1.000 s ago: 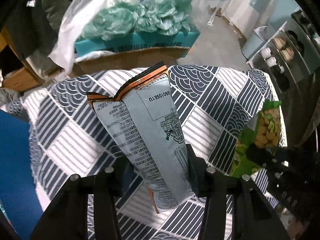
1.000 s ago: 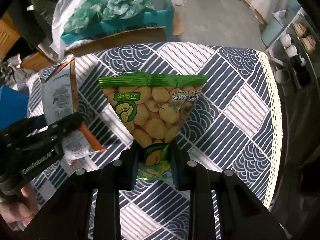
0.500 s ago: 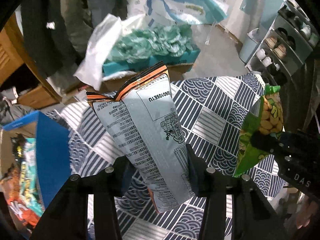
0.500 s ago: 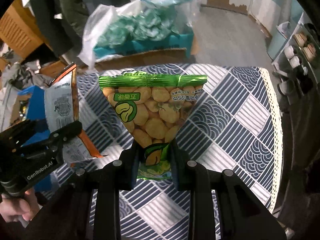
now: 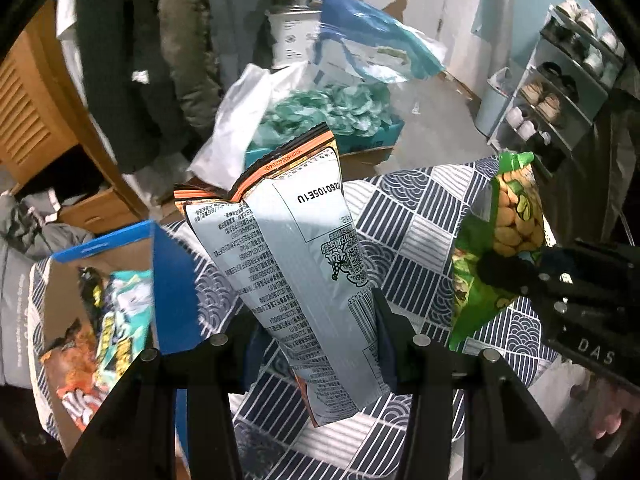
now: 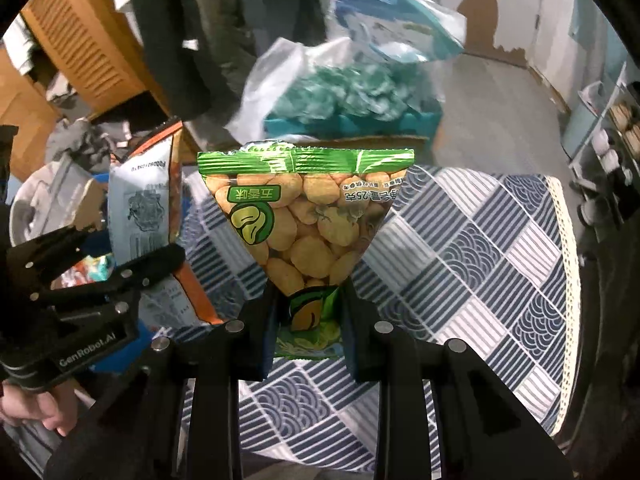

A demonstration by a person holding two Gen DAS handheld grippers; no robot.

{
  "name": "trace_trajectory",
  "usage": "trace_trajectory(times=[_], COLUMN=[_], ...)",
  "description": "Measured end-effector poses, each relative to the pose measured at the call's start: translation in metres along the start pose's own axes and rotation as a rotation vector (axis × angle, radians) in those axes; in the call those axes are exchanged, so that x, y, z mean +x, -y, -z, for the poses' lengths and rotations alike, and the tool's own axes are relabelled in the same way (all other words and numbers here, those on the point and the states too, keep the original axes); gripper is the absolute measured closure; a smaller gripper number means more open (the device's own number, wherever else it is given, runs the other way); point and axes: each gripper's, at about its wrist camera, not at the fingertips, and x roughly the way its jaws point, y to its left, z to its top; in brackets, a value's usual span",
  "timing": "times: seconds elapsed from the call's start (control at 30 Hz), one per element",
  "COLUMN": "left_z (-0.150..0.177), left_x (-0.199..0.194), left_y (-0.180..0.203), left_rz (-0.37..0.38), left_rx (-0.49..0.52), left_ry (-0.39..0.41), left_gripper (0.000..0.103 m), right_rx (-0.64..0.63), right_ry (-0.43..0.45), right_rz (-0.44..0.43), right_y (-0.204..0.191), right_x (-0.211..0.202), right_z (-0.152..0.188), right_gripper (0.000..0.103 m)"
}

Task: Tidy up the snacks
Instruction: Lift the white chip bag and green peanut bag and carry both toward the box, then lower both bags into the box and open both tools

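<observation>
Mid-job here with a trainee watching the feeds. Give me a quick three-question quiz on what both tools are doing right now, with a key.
1. True or false: the left tool is shut on the silver bag.
2. Which bag does the right tool grip? A) silver bag B) green bag C) none
3. Fill in: in the left wrist view, the open box with snack packs inside lies to the ____ of the silver bag.

Key: 1 true; 2 B; 3 left
</observation>
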Motion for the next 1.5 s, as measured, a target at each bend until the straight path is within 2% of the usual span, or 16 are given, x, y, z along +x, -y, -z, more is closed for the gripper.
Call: trace_trajectory(times=[0.23,0.7,0.8,1.13,1.47,1.5], left_z=[0.015,0.047,0.054,0.08,0.091,0.091], left_x=[-0.022,-0.039,-0.041,-0.038,-0.028,-0.028], left_y=[-0.042,-0.154,-0.174,-0.223,-0.248,-0.249], left_rz=[-0.033,-0.138,-0.141,-0.165,-0.162,-0.165], left_rx=[-0.048,-0.213,-0.248,-0.346,-0.407,-0.411], left_ry=[0.025,0.02,0.013,0.005,-0.022,-0.025], left_gripper=[0.055,0.055,0.055,0.055,0.055,0.053], right_rx=[-0.043,-0.214,-0.24,-0.264,-0.275,-0.278], right_ry=[0.002,-0.036,-0.054,-0.111,-0.187,-0.194], right_rz=[-0.051,-0.154,-0.176,-0.238,-0.241,-0.238], right_y=[-0.036,-0.153,-0.174,-0.23,-0.269,-0.273], right_x=[0.003,0.025,0.034,0.063,0.1,0.104], right_z=[-0.008,-0.026,-0.028,-0.044,-0.053,-0.053], right_gripper=[0.078,0.078,0.078,0.078,0.078,0.077])
